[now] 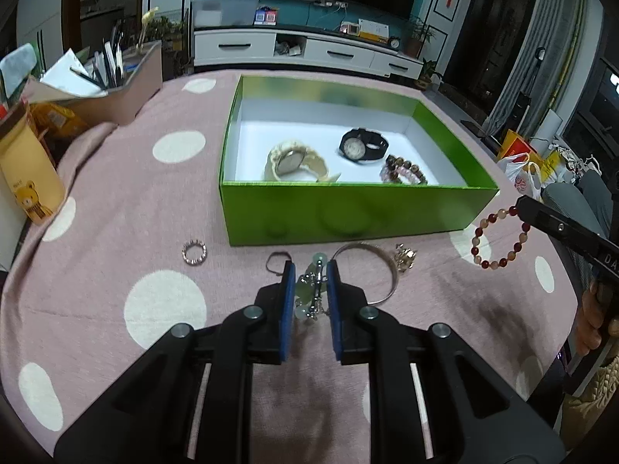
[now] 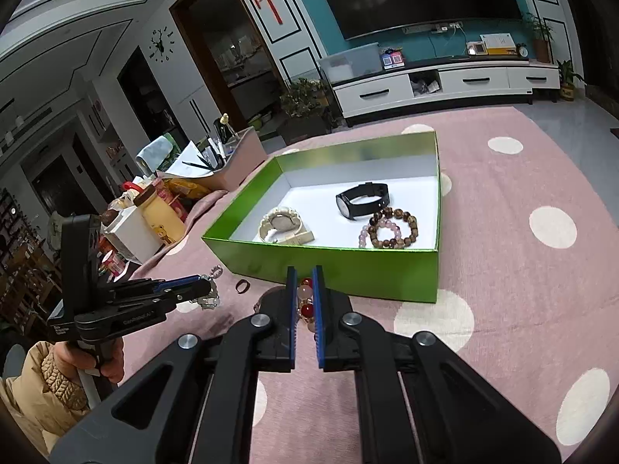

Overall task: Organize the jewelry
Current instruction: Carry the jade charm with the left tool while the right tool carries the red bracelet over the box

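The left gripper (image 1: pixel 310 270) is clamping a jade charm (image 1: pixel 314 286), the right gripper (image 2: pixel 304 276) a red bracelet (image 1: pixel 499 236), both near the box (image 1: pixel 348 212). Four pieces are lying inside already (a ring (image 1: pixel 194 252) and bangle (image 1: pixel 381 270) are waiting outside).

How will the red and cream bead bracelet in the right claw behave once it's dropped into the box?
The bead bracelet hangs as a loose loop, so it's probably floppy. Likely light. Round beads may roll slightly on the green box's smooth white floor.
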A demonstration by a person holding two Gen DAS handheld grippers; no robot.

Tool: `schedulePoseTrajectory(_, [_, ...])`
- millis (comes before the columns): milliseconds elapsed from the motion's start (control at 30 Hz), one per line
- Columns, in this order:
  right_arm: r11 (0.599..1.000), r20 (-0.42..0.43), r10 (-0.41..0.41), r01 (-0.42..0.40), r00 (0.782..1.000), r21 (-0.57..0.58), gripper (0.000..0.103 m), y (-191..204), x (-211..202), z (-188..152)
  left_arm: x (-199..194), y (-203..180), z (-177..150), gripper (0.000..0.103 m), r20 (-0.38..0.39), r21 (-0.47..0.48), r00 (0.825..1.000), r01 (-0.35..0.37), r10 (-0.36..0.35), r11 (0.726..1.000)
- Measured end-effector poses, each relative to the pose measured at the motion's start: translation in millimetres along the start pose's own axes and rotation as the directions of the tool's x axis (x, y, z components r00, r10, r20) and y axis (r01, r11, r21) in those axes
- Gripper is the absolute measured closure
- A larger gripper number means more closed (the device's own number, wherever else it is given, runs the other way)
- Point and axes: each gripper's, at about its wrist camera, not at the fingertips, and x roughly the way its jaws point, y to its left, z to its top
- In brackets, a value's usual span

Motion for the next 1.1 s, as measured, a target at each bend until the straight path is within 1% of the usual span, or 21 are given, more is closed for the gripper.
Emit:
schedulePoseTrajectory(333, [1.000,0.037,0.005,-0.005,0.999,-0.012,0.096,4.3,-12.2,9.5,-17.1,-8.4,15.8,0.087,0.037,0.018,0.999,-0.003,0.003,1.000])
schedulePoseTrajectory(633, [1.000,0.073,0.000,0.002,0.997,-0.024,0.096,5.1,-17.5,23.9,-26.8,-16.1,38.9,0.087,0.077,0.043,0.997,-0.015,0.012,0.999])
schedulePoseTrajectory(1100, [0.999,0.114,-0.009,0.013,0.993,-0.040,0.096,3.4,-7.5,50.9,-17.3,-27.9,79.1,0.087,0.111,0.071,0.994,-0.020,0.012,0.997])
